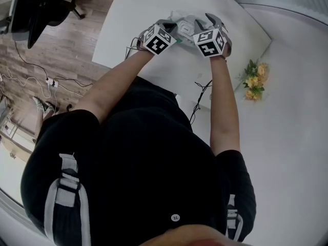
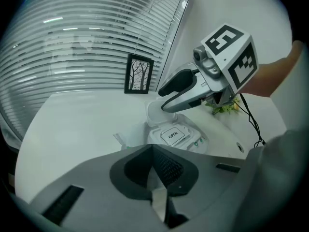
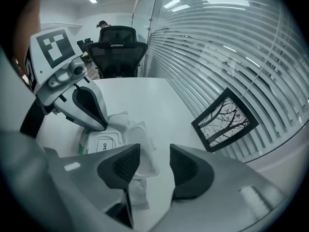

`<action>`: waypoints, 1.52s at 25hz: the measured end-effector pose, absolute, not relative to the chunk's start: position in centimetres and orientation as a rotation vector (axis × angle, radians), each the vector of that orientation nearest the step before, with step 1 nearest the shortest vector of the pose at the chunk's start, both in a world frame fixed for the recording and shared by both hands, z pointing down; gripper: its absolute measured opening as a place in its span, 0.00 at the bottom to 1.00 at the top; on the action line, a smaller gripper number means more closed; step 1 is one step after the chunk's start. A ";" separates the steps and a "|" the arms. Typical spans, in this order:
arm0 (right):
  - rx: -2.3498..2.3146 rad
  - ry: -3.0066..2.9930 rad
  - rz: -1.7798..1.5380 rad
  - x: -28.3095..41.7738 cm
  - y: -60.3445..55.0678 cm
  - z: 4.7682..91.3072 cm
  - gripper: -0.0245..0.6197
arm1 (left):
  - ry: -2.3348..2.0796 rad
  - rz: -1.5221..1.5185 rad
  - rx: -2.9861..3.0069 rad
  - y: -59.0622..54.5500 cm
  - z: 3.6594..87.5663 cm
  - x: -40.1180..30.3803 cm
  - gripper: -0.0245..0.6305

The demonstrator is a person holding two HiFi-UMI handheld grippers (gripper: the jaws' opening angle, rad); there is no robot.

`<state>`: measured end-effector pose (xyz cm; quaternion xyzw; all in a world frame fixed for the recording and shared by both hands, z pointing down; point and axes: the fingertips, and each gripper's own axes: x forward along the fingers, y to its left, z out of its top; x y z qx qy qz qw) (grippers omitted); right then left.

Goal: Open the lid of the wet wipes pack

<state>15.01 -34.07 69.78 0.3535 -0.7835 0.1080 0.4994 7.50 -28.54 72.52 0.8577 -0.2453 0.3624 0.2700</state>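
Left gripper (image 1: 173, 31) and right gripper (image 1: 211, 20) sit close side by side in the head view, over the wet wipes pack (image 1: 185, 20) on the white table (image 1: 138, 14). In the left gripper view, its jaws are pinched together on a thin white edge of the pack, whose lid (image 2: 155, 114) stands flipped up behind the OPEN label (image 2: 173, 135). In the right gripper view, the jaws stand apart and clamp nothing, the raised lid shows in the gap, and a picture frame (image 3: 224, 124) is beyond.
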 end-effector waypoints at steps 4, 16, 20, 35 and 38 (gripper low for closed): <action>0.847 -1.885 0.271 15.0 -34.4 70.3 0.35 | -0.658 0.973 2.317 -28.6 72.4 7.3 0.05; 0.864 -1.904 0.284 14.9 -34.1 69.6 0.35 | -0.660 0.949 2.347 -28.1 71.3 7.1 0.05; 0.903 -1.934 0.283 15.0 -33.6 68.0 0.35 | -0.685 0.896 2.381 -28.0 69.4 6.9 0.05; 1.109 -2.135 0.307 15.3 -27.4 58.3 0.35 | -0.791 0.690 2.566 -25.9 57.8 6.1 0.05; 1.158 -2.211 0.334 15.0 -25.7 55.6 0.35 | -0.806 0.639 2.608 -24.7 55.2 6.1 0.05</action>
